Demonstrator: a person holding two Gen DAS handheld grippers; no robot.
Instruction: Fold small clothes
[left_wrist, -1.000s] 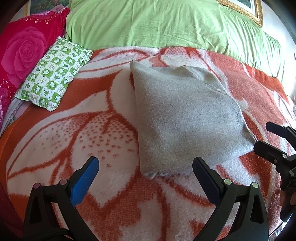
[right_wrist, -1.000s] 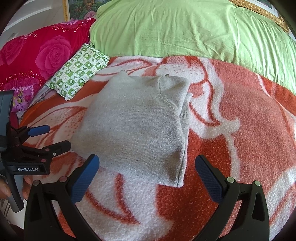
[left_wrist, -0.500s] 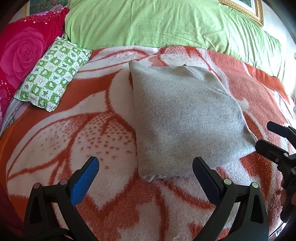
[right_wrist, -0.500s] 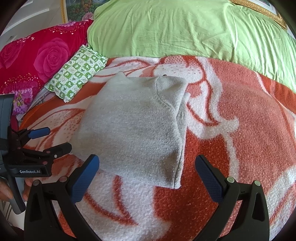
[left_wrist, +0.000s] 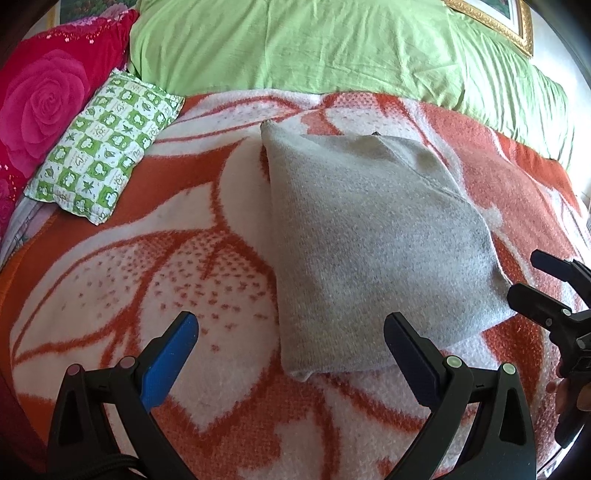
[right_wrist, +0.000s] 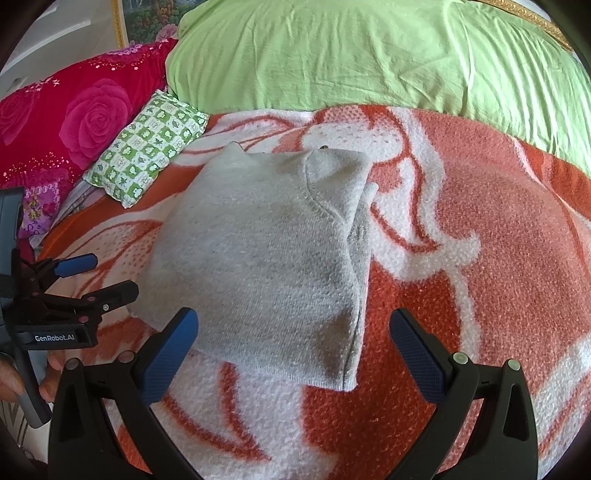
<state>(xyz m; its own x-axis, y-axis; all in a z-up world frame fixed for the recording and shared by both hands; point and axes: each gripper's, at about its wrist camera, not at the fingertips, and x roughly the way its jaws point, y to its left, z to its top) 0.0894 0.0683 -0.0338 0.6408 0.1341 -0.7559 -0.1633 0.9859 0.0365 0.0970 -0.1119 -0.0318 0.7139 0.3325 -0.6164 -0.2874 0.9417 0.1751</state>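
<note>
Grey knit: the sweater (left_wrist: 373, 243) lies folded into a compact rectangle on the orange-and-white blanket (left_wrist: 155, 258) that covers the bed, well short of the green bedding (left_wrist: 332, 48) behind it.
Handling: soft, limp and light by the look of it, several layers thick; it will likely sag and unfold if lifted by one edge only (a fuzzy blanket underneath may also drag at it).
Where to take hold: the two near corners, each pinched through all the layers, seem the safest grip; the stepped edge on its right side (right_wrist: 360, 236) shows loose layers that could slip apart.
Left tongs (left_wrist: 290, 345): spread wide and empty, held low over the blanket, just short of the near left corner.
Right tongs (right_wrist: 293, 336): likewise wide apart and holding nothing, straddling the near right corner from just above.
Bystanders: checked pillow (left_wrist: 99, 147) and rose cushion (left_wrist: 40, 107) sit well apart, at far left.
</note>
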